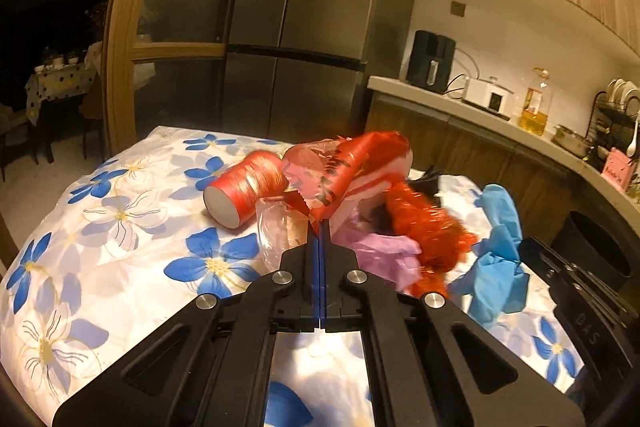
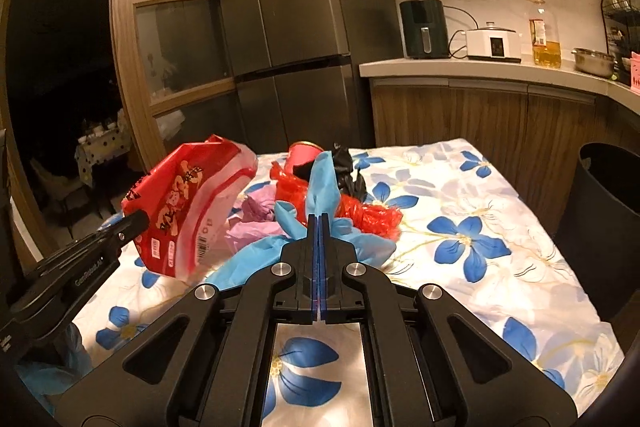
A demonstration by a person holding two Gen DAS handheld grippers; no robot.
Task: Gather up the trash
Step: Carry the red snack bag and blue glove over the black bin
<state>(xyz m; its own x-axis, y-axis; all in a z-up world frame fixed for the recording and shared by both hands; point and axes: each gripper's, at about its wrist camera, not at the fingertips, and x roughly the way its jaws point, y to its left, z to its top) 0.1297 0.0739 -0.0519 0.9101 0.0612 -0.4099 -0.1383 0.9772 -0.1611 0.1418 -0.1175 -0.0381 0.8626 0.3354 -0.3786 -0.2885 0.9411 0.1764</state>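
Note:
My left gripper [image 1: 319, 223] is shut on a red and clear snack bag [image 1: 356, 163] and holds it lifted above the table; the bag also shows in the right wrist view [image 2: 188, 203]. My right gripper [image 2: 319, 219] is shut on a blue plastic bag [image 2: 320, 183], which also shows in the left wrist view [image 1: 500, 251]. Between them lie a red mesh bag [image 2: 368, 215], a pink wrapper [image 2: 256, 223], a black bag [image 2: 348, 175] and a red spool [image 1: 244, 187]. A dark trash bin [image 2: 604, 211] stands to the right of the table.
The table carries a white cloth with blue flowers [image 2: 480, 227]. A grey fridge [image 2: 296, 27] and a wooden door frame [image 2: 124, 67] stand behind it. A kitchen counter [image 2: 500, 71] with an air fryer, cooker and oil bottle runs along the right.

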